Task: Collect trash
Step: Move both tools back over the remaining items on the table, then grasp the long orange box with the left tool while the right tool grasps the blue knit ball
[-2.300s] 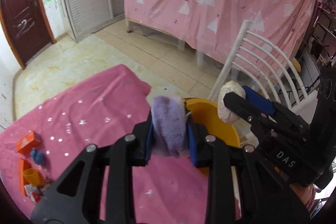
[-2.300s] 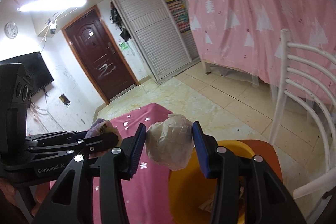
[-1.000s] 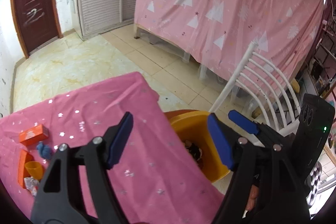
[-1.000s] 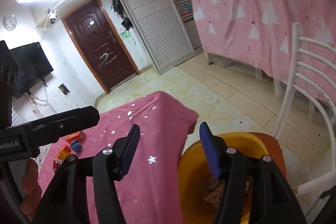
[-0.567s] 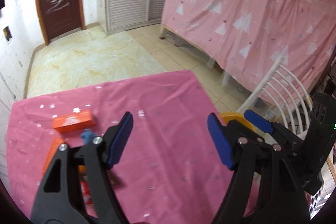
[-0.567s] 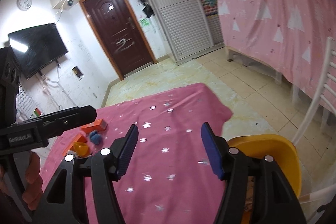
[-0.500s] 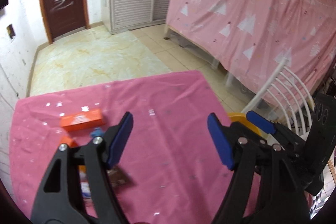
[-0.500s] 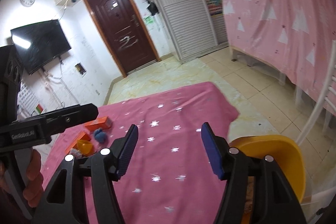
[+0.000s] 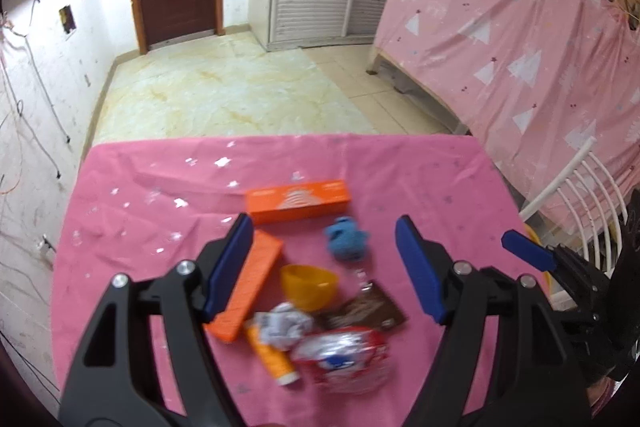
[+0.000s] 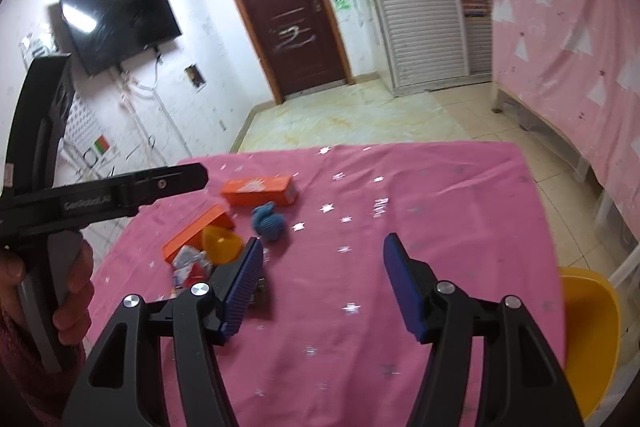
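Both grippers, left point(image 9: 324, 267) & right point(image 10: 322, 283), released, empty; 2 orange boxes point(image 9: 298, 205), 1 blue ball point(image 9: 347, 239).

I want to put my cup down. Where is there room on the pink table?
The right side of the tablecloth is bare, from the blue toy across to the edge by the yellow bin. The far strip behind the orange box is bare too. The near left is crowded: boxes, a yellow cup, wrappers.
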Tool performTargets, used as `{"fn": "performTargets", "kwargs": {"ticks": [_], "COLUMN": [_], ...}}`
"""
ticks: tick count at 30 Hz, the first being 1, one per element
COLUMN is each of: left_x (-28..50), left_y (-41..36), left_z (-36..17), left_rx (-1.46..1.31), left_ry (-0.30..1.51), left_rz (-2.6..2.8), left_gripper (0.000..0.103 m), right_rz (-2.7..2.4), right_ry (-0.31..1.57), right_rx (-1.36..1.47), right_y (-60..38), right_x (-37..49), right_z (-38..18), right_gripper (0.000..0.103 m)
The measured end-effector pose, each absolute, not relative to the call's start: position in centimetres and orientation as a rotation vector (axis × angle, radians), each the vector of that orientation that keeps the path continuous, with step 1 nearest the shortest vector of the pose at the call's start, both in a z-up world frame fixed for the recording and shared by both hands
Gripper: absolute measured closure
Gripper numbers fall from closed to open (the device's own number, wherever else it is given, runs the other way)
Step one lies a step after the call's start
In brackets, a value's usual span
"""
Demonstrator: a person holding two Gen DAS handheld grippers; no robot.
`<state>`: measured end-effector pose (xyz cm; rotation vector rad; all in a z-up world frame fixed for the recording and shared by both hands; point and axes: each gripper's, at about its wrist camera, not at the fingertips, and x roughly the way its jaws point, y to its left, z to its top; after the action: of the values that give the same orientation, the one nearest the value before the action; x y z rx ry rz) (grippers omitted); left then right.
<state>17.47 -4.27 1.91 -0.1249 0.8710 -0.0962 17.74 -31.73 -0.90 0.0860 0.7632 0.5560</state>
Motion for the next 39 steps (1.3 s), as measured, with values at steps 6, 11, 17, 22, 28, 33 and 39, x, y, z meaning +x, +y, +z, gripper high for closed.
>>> {"fn": "performTargets", "kwargs": {"ticks": [6,11,17,22,28,33,39], "left_x": [17.1,16.9,17.2,17.7,18.1,17.8,18.1], "left_y": [-1.5,0.1,1.2,1.4,1.2,0.4,0.5], "left_z": [0.5,-0.8,-2.3,-3.4,-4.2,-4.8,-5.6], "left_rx": [-0.143,-0.140,-0.121,-0.086,-0.068,-0.042,-0.035], "left_ry": [0.897,0.922,0.954,0.970,0.980,1.001,1.018], "left_rz": [-0.065,-0.057,-0.058,-0.051,-0.082,-0.145,-0.153], "left_gripper": [0.032,0.032,0.033,0.033,0.042,0.051,0.076], "right_rz": [0.576,0.586,0.600,0.613,0.606,0.587,0.589], "right_ry": [0.787,0.805,0.840,0.857,0.868,0.891,0.907], "right_rx": [0.039,0.014,-0.015,-0.047,-0.080,-0.090,-0.100], "right_y": [-28.9,-27.0,-24.4,-22.3,-20.8,-20.1,-19.7], "right_x": [18.3,19.5,21.1,21.9,22.9,24.0,24.8], "right_z": [-1.3,-1.6,-2.4,-2.8,-3.4,-4.2,-4.7], "right_gripper": [0.047,0.047,0.047,0.047,0.047,0.047,0.047]}}
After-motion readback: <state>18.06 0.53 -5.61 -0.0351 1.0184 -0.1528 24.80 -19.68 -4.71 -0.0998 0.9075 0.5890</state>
